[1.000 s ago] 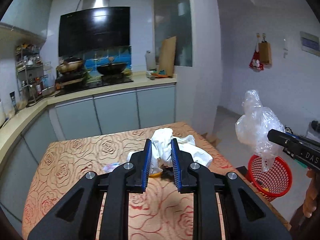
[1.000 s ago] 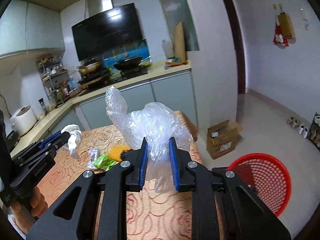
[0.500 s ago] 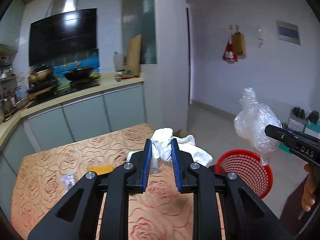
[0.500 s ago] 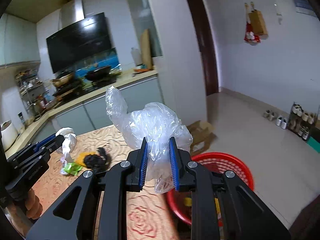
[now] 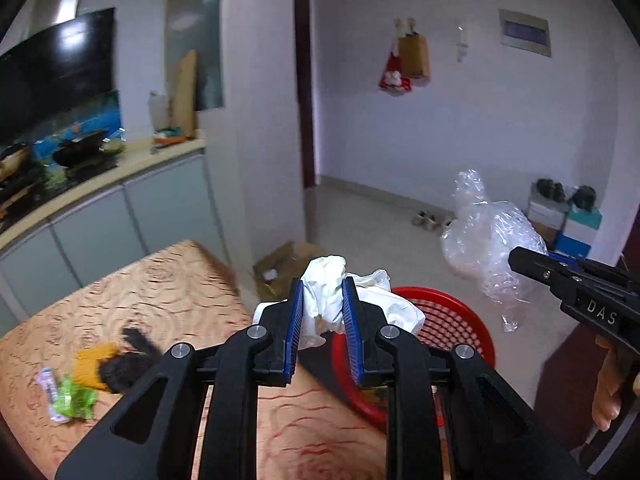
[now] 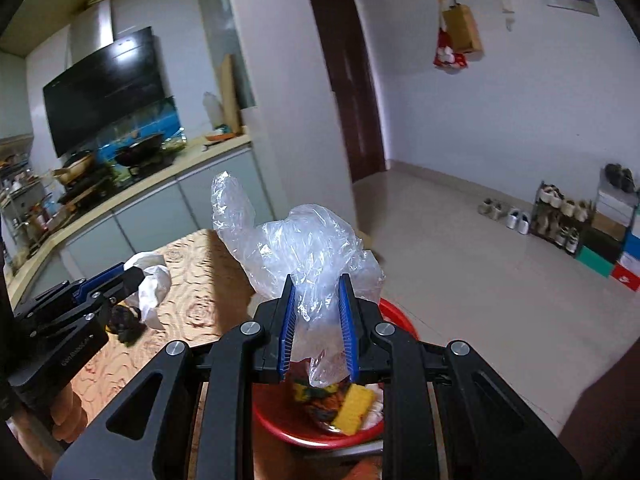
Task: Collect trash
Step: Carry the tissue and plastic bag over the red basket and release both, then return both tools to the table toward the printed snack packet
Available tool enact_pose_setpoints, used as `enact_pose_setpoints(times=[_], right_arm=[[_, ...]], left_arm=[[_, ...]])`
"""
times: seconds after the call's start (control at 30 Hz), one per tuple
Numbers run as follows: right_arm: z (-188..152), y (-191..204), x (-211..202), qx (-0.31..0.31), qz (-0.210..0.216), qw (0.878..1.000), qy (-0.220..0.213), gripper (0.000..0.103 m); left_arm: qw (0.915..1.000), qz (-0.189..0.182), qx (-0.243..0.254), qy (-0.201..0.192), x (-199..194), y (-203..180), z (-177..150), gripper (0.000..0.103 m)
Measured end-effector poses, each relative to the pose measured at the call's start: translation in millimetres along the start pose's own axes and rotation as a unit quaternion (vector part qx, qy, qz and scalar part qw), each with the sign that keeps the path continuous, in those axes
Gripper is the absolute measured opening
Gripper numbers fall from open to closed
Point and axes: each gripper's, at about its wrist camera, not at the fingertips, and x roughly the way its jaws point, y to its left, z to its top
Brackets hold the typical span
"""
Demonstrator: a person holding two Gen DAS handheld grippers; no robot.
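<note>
While both tools carry their loads toward the bin, the left gripper [image 5: 322, 312] stands clamped on a crumpled white tissue wad [image 5: 326, 296], whose loose folds spill out toward 3 o'clock of the blue pads. The right gripper [image 6: 318, 320] is likewise pinched shut on a clear plastic bag [image 6: 296, 240], which billows above the jaws toward 12 o'clock and trails a thin tail below them. Seen from the right wrist view, the red basket [image 6: 280, 426] lies directly beneath the fingertips at 6 o'clock and already holds scraps, a yellow piece among them. From the left wrist view the basket's rim [image 5: 472, 320] sits just past the tissue at about 4 o'clock, beyond the edge of the table [image 5: 180, 280]. More litter remains on the patterned cloth at 8 o'clock of the left tool: a green wrapper [image 5: 76, 400], a yellow piece [image 5: 90, 362] and a dark clump [image 5: 128, 360]. The step in hand appears to be the drop into the basket. To do it well, each load should be brought fully over the basket's opening before the jaws part; the bag, being light, is best released low so it does not drift out, and the tissue's trailing folds should clear the rim. The left tool seems to need a little more travel toward the basket than the right.
</note>
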Motion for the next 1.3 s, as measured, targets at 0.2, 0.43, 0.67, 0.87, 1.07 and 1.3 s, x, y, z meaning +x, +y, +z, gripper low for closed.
enact_pose_setpoints(times=[0.2,0.43,0.67,0.87,1.07,1.3], right_arm=[[-8,-15,17,0.004,-0.018,1.0,0.026,0.021],[-18,-20,42,0.0,-0.021,0.998,0.064,0.022],[-30,-19,68,-0.002,-0.015,0.995,0.103,0.022],[-38,-18,79,0.005,-0.003,0.992,0.123,0.038],[-37,-17,78,0.015,0.003,0.992,0.122,0.056],[-30,-14,64,0.016,-0.001,0.995,0.103,0.058]], left_arm=[[0.9976,-0.055,-0.011,0.04,41,-14,-5,0.019],[0.9924,-0.086,-0.022,0.085,81,-21,-15,0.019],[0.9894,-0.095,-0.019,0.109,100,-23,-22,0.022],[0.9873,-0.103,-0.032,0.116,104,-14,-24,0.043],[0.9885,-0.101,-0.037,0.106,93,-7,-22,0.058],[0.9931,-0.078,-0.04,0.077,69,5,-16,0.065]])
